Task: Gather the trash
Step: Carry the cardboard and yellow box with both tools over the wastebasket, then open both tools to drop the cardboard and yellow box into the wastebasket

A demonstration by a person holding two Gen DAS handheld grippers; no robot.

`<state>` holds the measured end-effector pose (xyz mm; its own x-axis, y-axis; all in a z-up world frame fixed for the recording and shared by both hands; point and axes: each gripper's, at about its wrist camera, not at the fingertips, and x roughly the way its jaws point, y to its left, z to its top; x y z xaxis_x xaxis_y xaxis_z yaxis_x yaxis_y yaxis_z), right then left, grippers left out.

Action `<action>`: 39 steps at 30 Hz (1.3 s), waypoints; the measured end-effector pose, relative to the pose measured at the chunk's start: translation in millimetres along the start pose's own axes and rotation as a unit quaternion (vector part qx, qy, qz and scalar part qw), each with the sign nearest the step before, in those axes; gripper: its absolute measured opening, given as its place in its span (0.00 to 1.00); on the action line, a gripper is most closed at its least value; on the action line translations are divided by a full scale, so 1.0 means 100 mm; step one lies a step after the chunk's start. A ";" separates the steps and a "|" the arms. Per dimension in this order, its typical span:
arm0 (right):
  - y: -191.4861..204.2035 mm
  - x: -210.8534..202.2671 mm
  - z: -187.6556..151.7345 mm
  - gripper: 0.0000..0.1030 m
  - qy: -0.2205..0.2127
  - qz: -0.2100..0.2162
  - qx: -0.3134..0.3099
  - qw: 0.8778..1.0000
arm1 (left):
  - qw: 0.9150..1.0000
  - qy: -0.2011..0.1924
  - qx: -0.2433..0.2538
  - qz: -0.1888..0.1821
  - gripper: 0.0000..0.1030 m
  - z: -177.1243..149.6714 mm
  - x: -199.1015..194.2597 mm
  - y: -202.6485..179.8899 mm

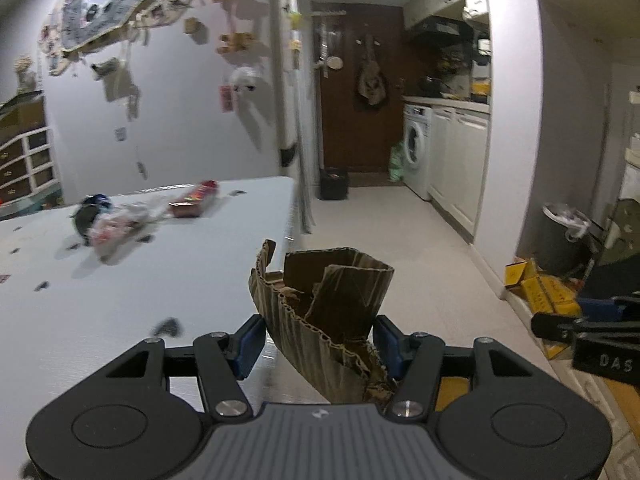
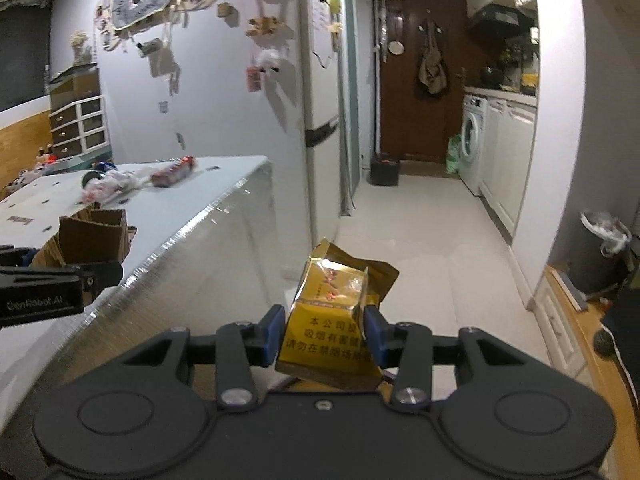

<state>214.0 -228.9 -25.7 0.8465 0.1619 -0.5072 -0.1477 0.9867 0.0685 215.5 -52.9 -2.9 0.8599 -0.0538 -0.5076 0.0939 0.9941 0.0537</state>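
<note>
The torn corrugated cardboard (image 1: 320, 312) sits upright between the blue pads of the left gripper (image 1: 320, 344), which is closed against its crumpled lower part. Gripping low on the folded section gives the pads several layers to bite on, so the loose upper flaps stand free without bearing load. The piece is held in the air just past the desk (image 1: 140, 280) edge, over the floor.

The gold cigarette pack (image 2: 332, 316) is clamped across its narrow faces by the right gripper (image 2: 326, 332), with the jaws set narrow. The pack is dented and its foil top is open, so it probably yields under pressure; a hold across the stiffer side walls limits slipping. It too hangs clear of the desk, above the floor.

Both items are carried facing the corridor. The lined trash bin (image 2: 600, 248) stands against the right-hand wall, well apart from both grippers, and is the likely drop point.

More litter remains on the desk: a crumpled plastic wrapper (image 1: 116, 228) and a red snack packet (image 1: 196, 200) lie near the far edge, untouched.
</note>
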 end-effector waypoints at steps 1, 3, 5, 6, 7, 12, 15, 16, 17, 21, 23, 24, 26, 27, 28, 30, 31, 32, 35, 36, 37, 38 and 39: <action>-0.05 0.01 -0.04 0.43 0.004 -0.002 0.003 1.000 | 1.000 0.005 0.004 -0.007 0.58 -0.02 0.03 -0.07; -0.16 0.02 -0.11 0.42 0.011 -0.006 0.009 1.000 | 1.000 0.015 0.010 -0.016 0.58 -0.06 0.11 -0.18; -0.25 0.04 -0.19 0.42 0.019 -0.010 0.015 1.000 | 0.999 0.026 0.014 -0.028 0.58 -0.12 0.19 -0.29; -0.29 0.06 -0.24 0.42 0.024 -0.012 0.017 1.000 | 0.999 0.033 0.016 -0.034 0.58 -0.15 0.23 -0.35; -0.34 0.07 -0.29 0.42 0.030 -0.013 0.020 0.999 | 0.998 0.040 0.018 -0.039 0.58 -0.18 0.28 -0.40; -0.55 0.20 -0.52 0.42 0.061 -0.022 0.033 0.997 | 0.995 0.077 0.032 -0.061 0.58 -0.34 0.55 -0.65; -0.64 0.29 -0.65 0.42 0.080 -0.025 0.041 0.996 | 0.992 0.101 0.036 -0.071 0.58 -0.44 0.72 -0.75; -0.66 0.32 -0.69 0.42 0.085 -0.025 0.043 0.995 | 0.990 0.111 0.038 -0.073 0.58 -0.47 0.79 -0.77; -0.69 0.36 -0.73 0.42 0.092 -0.024 0.045 0.994 | 0.989 0.119 0.038 -0.075 0.58 -0.50 0.85 -0.80; -0.73 0.52 -0.89 0.42 0.121 -0.017 0.053 0.991 | 0.984 0.155 0.034 -0.080 0.58 -0.66 1.12 -0.83; -0.73 0.61 -0.96 0.42 0.138 -0.013 0.056 0.989 | 0.981 0.174 0.030 -0.082 0.58 -0.74 1.26 -0.84; -0.73 0.67 -1.00 0.42 0.148 -0.010 0.056 0.987 | 0.979 0.183 0.028 -0.083 0.58 -0.78 1.33 -0.84; -0.73 0.77 -1.06 0.42 0.167 -0.003 0.057 0.984 | 0.976 0.200 0.027 -0.086 0.58 -0.86 1.45 -0.84; -0.72 0.82 -1.08 0.42 0.176 0.001 0.057 0.983 | 0.974 0.208 0.028 -0.087 0.58 -0.90 1.50 -0.84; -0.72 0.87 -1.10 0.42 0.185 0.006 0.057 0.981 | 0.972 0.216 0.029 -0.088 0.58 -0.94 1.55 -0.85; -0.72 0.97 -1.13 0.42 0.200 0.015 0.053 0.978 | 0.968 0.231 0.031 -0.090 0.58 -1.01 1.65 -0.85; -0.71 1.02 -1.13 0.42 0.207 0.017 0.050 0.977 | 0.967 0.237 0.032 -0.091 0.58 -1.05 1.69 -0.86; -0.70 1.06 -1.13 0.42 0.213 0.019 0.046 0.976 | 0.965 0.242 0.032 -0.091 0.58 -1.07 1.74 -0.86; -0.65 1.22 -1.12 0.42 0.236 0.029 0.011 0.971 | 0.962 0.256 0.025 -0.094 0.58 -1.11 1.88 -0.84; -0.63 1.26 -1.12 0.42 0.241 0.030 -0.001 0.970 | 0.961 0.259 0.022 -0.094 0.58 -1.11 1.93 -0.84; -0.61 1.30 -1.13 0.42 0.248 0.032 -0.011 0.968 | 0.960 0.262 0.018 -0.094 0.58 -1.12 1.98 -0.84; -0.60 1.35 -1.14 0.42 0.254 0.035 -0.018 0.966 | 0.959 0.266 0.014 -0.094 0.59 -1.12 2.03 -0.83; -0.59 1.40 -1.16 0.42 0.264 0.040 -0.026 0.963 | 0.959 0.268 0.012 -0.095 0.59 -1.13 2.07 -0.83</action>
<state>281.7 -266.4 -200.2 0.4561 0.1921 -0.8689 -0.2385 0.9671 0.0886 329.2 -136.1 -209.7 0.4453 -0.1715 -0.8788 0.2396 0.9685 -0.0676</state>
